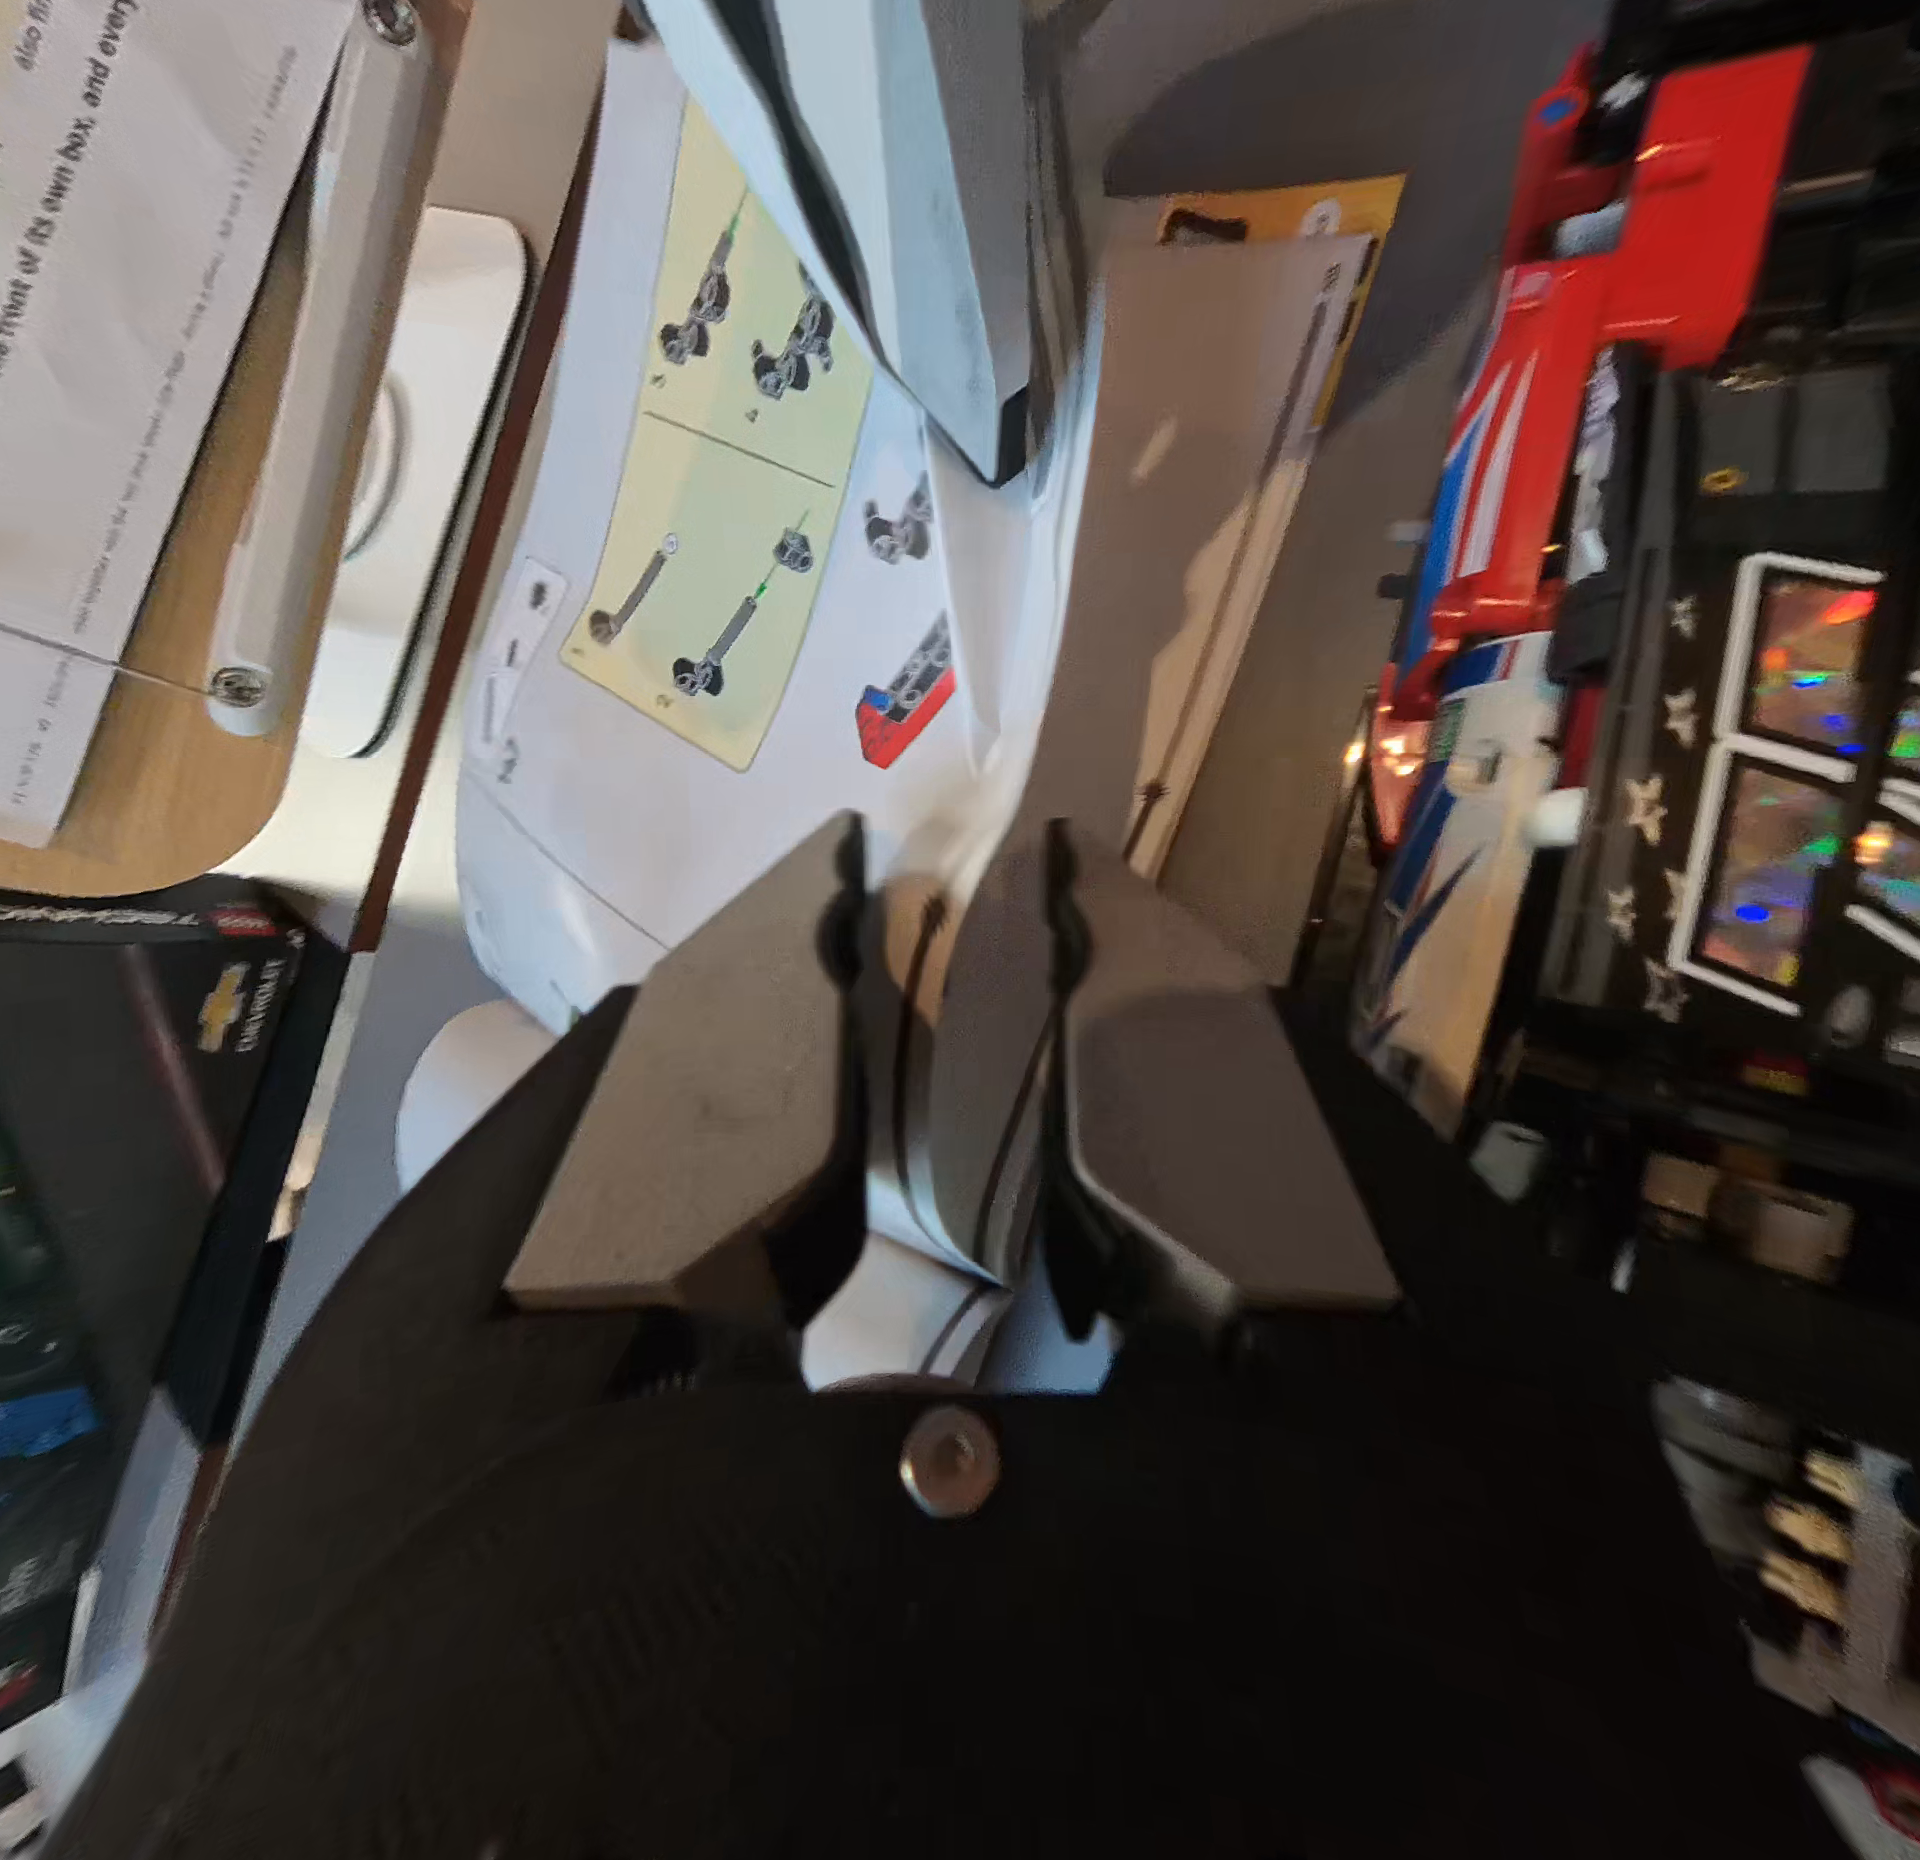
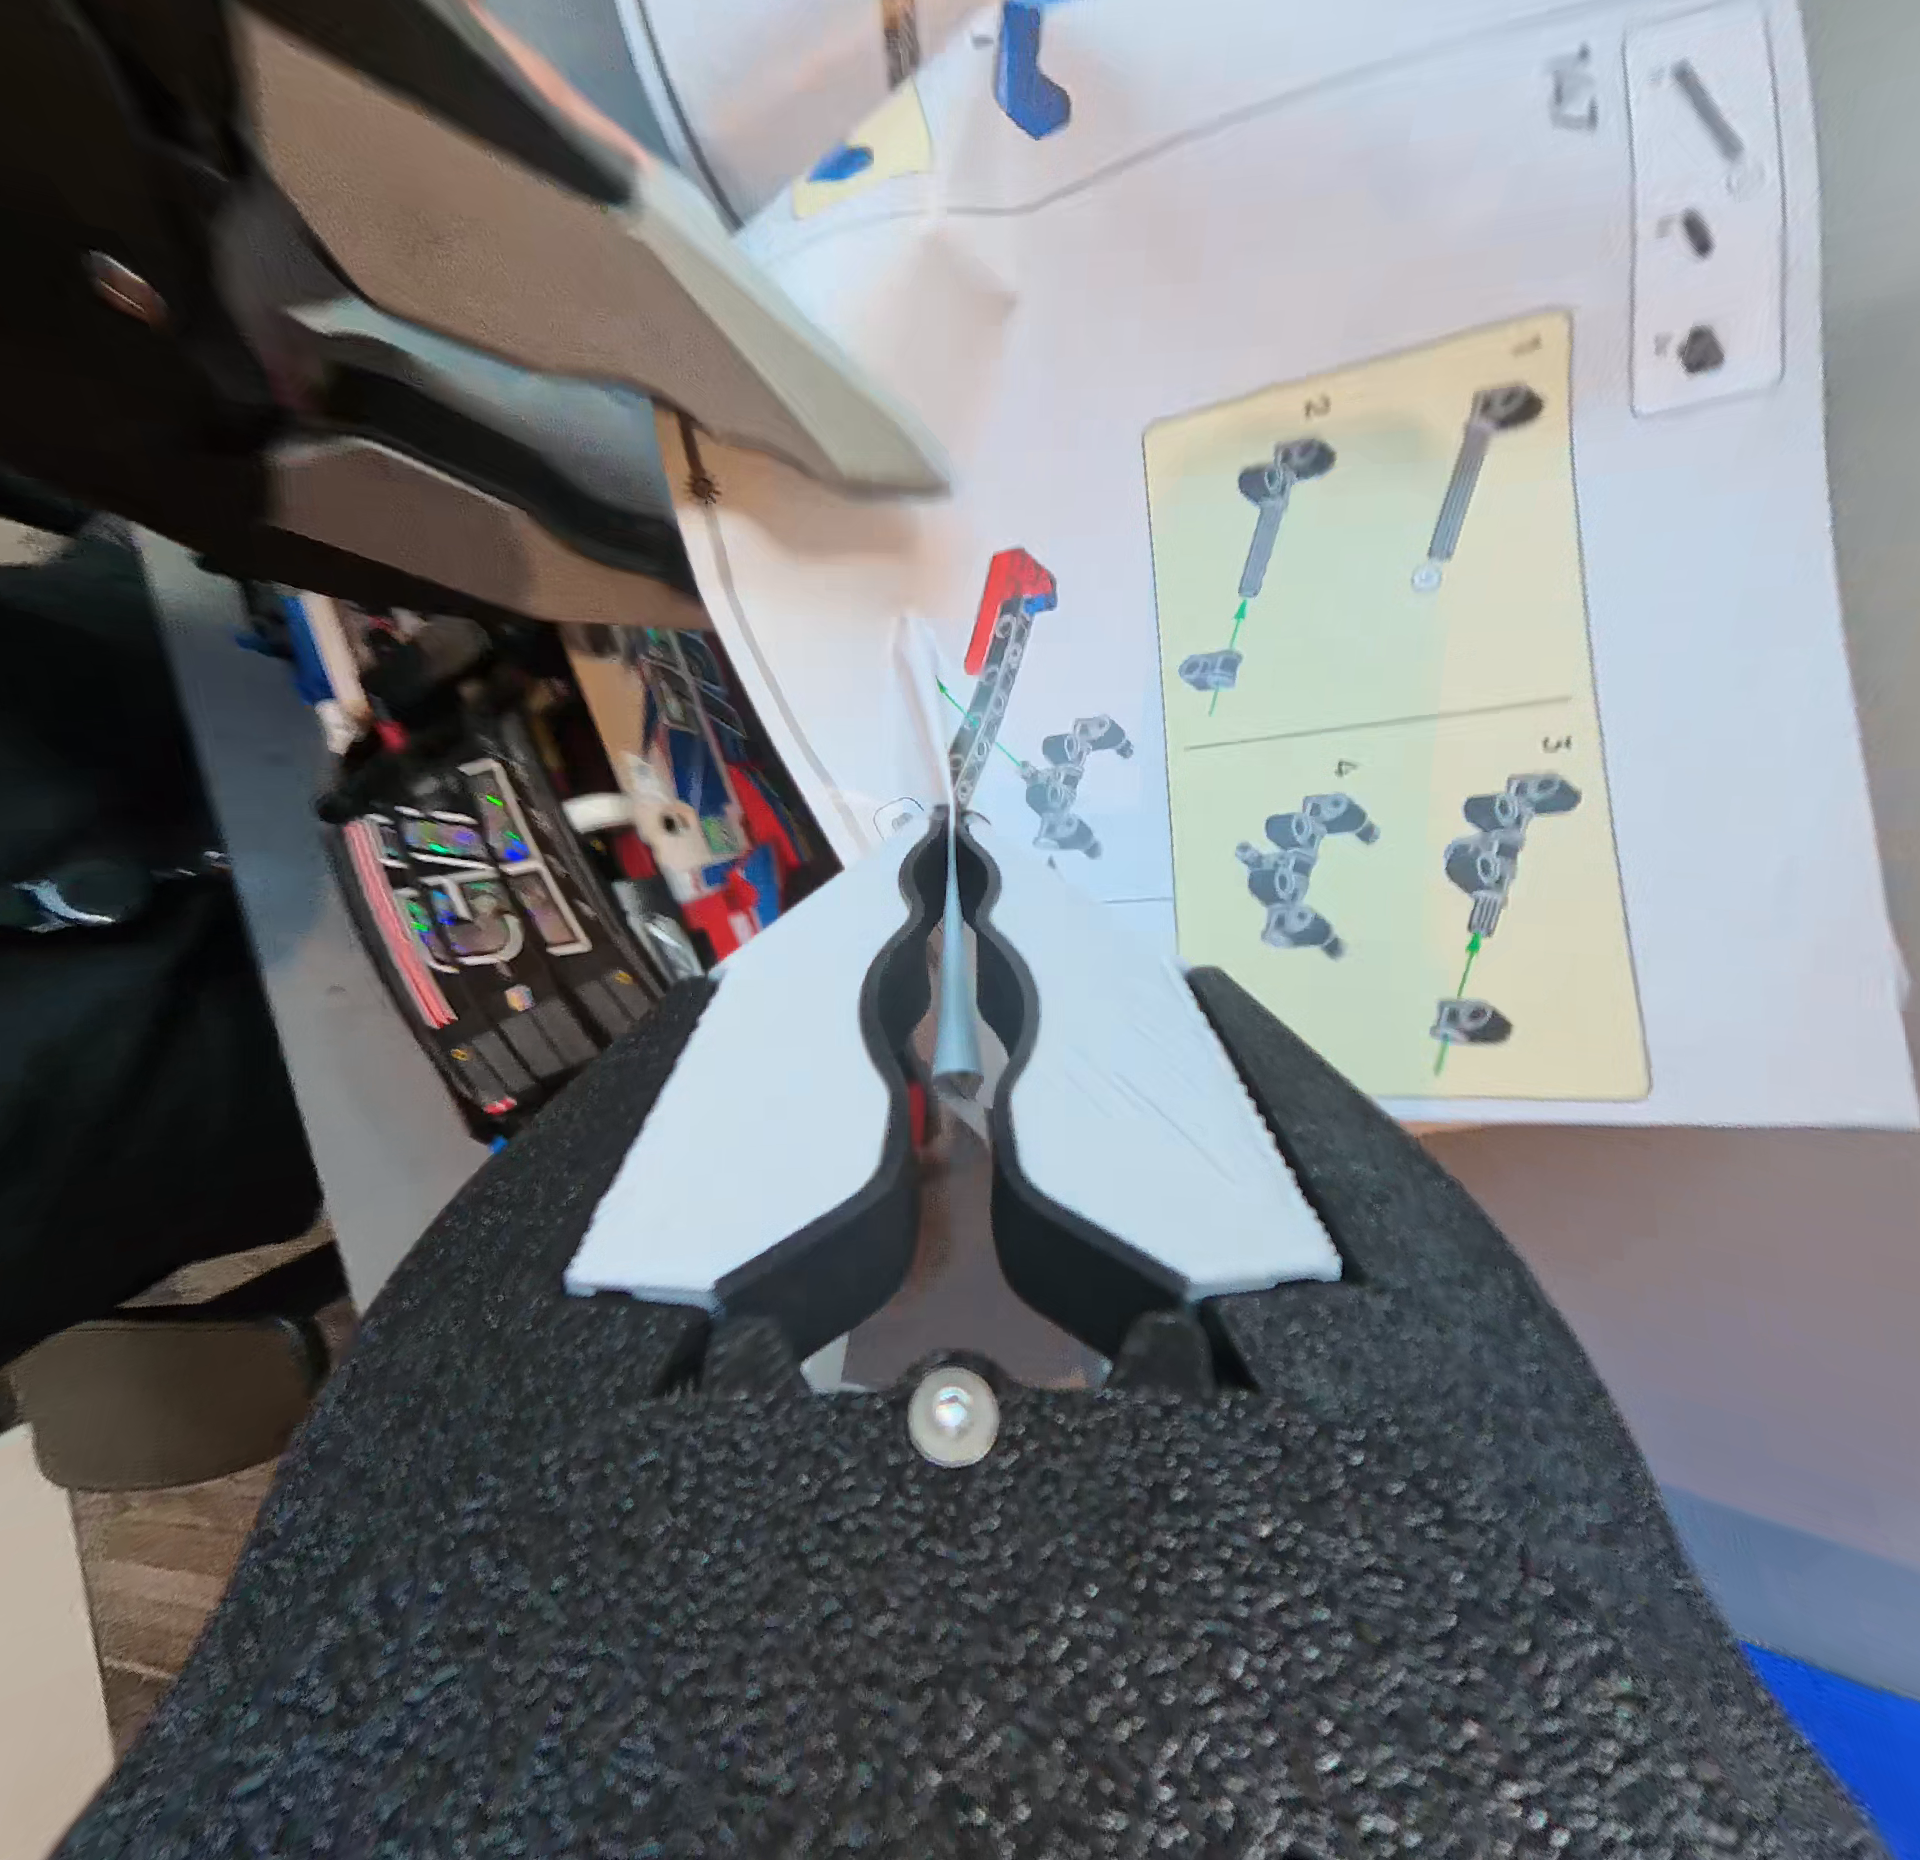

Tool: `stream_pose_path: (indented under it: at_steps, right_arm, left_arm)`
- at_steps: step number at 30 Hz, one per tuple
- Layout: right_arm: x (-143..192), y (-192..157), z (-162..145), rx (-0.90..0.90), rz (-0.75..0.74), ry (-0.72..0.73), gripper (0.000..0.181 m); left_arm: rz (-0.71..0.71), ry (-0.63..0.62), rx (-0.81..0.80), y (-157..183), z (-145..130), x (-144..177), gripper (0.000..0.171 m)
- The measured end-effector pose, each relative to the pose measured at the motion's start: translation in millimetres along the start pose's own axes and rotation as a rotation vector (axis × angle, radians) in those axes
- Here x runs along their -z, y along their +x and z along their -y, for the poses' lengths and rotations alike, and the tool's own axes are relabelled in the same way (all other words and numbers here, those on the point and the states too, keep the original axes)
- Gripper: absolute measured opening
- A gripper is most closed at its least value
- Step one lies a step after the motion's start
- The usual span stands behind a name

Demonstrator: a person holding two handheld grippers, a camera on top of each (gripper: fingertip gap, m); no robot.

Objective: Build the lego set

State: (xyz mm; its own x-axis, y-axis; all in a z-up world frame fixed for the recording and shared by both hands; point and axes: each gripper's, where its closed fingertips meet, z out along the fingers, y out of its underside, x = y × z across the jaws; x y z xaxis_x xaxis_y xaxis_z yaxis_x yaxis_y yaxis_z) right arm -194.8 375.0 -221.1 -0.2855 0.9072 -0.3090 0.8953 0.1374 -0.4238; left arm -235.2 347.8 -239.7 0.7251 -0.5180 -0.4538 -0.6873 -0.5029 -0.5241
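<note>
The booklet [image 2: 1299, 252], opened to a yellow step panel [image 2: 1392, 709], hangs in the air between both tools instead of lying flat. The right gripper [image 2: 951, 823] is pinched tight on the edge of a single page. The left gripper [image 1: 956, 875] stands part closed around a thicker fold of pages, its pads seemingly against the paper; in the right view it shows at the upper left.

The main risk, as I judge it, is tearing: if the two tools pull apart or twist against each other, that one thin page could rip or crease at the pinch. A loose left hold could also let the booklet sag or slip.

Below lies a pale table [image 1: 1226, 584]. The car [image 1: 1621, 283], red, blue and black, sits off to one side, and a dark box [image 1: 125, 1114] to the other. A clipboard [image 1: 187, 750] with a sheet lies near the booklet. The room beyond is blurred.
</note>
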Motion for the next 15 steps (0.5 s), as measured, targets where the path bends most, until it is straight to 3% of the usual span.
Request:
stream_pose_path:
  at_steps: [1,3,5,7,9,12,15]
  right_arm:
    - [2,-4,8,0.006,-0.004,0.016,0.000]
    - [10,-5,27,0.044,-0.083,0.060,0.005]
    - [33,-4,54,0.067,-0.205,0.170,0.024]
    - [76,-1,82,0.071,-0.385,0.363,0.020]
    - [120,-15,104,0.073,-0.454,0.616,0.019]
    - [146,-27,103,0.033,-0.461,0.804,0.012]
    - [122,-23,82,-0.019,-0.430,0.737,0.013]
  left_arm:
    - [0.047,-0.026,-0.018,-6,-4,0,0.013]
    - [0.154,-0.019,-0.026,-21,-9,7,0.000]
    - [0.225,0.009,0.030,-36,-16,20,0.000]
    - [0.292,0.057,0.137,-53,-31,38,0.000]
    - [0.299,0.100,0.258,-61,-50,53,0.000]
    - [0.322,0.152,0.433,-75,-81,76,0.000]
    - [0.345,0.176,0.555,-87,-109,99,0.002]
